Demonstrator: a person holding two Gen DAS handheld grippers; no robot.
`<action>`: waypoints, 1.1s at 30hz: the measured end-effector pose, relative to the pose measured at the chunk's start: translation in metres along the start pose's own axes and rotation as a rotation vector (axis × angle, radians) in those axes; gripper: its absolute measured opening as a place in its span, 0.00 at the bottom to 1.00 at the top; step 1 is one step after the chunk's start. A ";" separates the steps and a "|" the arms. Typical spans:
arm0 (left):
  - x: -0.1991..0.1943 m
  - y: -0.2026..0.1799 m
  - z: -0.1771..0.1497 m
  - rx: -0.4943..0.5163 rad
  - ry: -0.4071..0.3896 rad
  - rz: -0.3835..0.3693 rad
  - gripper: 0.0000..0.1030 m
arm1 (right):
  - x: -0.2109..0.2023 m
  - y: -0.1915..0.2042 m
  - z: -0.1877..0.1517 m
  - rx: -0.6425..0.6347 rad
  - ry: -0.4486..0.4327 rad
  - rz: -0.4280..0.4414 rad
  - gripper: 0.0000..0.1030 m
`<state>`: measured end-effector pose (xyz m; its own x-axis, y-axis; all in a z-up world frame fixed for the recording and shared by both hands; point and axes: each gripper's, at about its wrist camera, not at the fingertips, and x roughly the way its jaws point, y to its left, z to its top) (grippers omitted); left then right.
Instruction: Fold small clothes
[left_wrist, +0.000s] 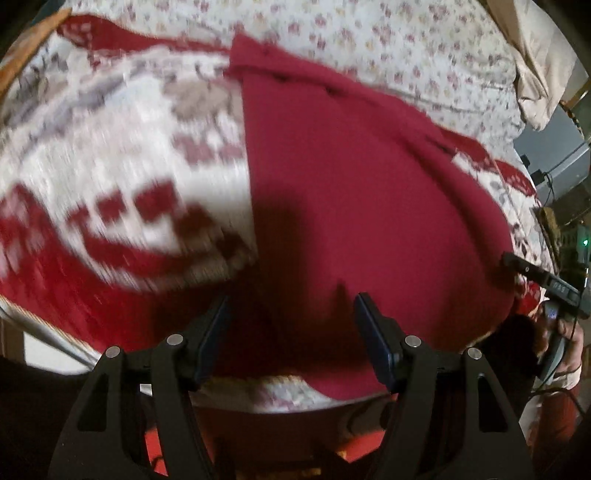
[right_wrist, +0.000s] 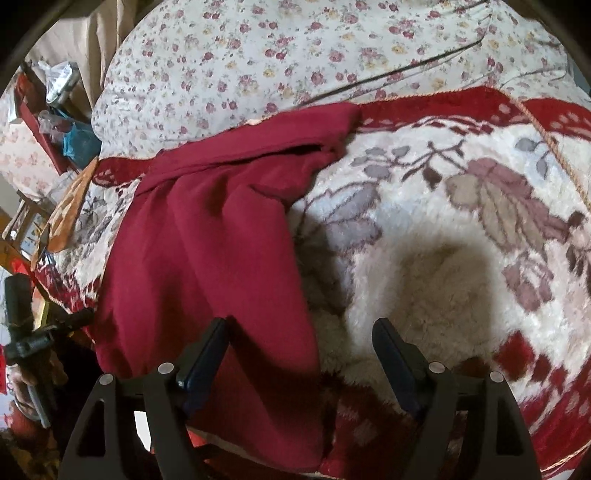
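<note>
A dark red garment (left_wrist: 351, 184) lies spread flat on a plush red and white blanket (left_wrist: 110, 147) on a bed. My left gripper (left_wrist: 291, 299) hangs open just above the garment's near part, with nothing between its pads. In the right wrist view the same garment (right_wrist: 207, 240) runs down the left side, one fold at its top. My right gripper (right_wrist: 300, 321) stands open over the garment's right edge, its left finger above the red cloth and its right finger above the blanket (right_wrist: 443, 240). A fingertip (left_wrist: 517, 263) of the right gripper shows at the garment's right edge.
A floral sheet (right_wrist: 258, 55) covers the far part of the bed. Cluttered boxes and bags (right_wrist: 62, 122) stand beyond the bed's left side. A hand (left_wrist: 569, 332) holds the right gripper's handle. A beige cloth (left_wrist: 535, 74) hangs at the far right.
</note>
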<state>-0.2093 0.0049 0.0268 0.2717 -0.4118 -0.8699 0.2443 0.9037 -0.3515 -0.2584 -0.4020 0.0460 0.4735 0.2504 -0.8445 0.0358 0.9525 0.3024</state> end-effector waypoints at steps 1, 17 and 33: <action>0.002 -0.001 -0.002 -0.003 -0.001 0.004 0.66 | 0.001 0.000 -0.002 -0.002 0.005 -0.001 0.76; 0.005 -0.022 0.007 0.069 -0.016 -0.059 0.09 | 0.015 0.009 -0.015 -0.042 0.022 0.036 0.14; -0.035 0.032 -0.010 0.020 -0.047 0.016 0.07 | 0.017 0.032 -0.046 0.031 0.140 0.206 0.16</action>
<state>-0.2198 0.0495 0.0421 0.3191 -0.4028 -0.8579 0.2584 0.9079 -0.3302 -0.2899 -0.3592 0.0205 0.3471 0.4624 -0.8159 -0.0213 0.8737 0.4861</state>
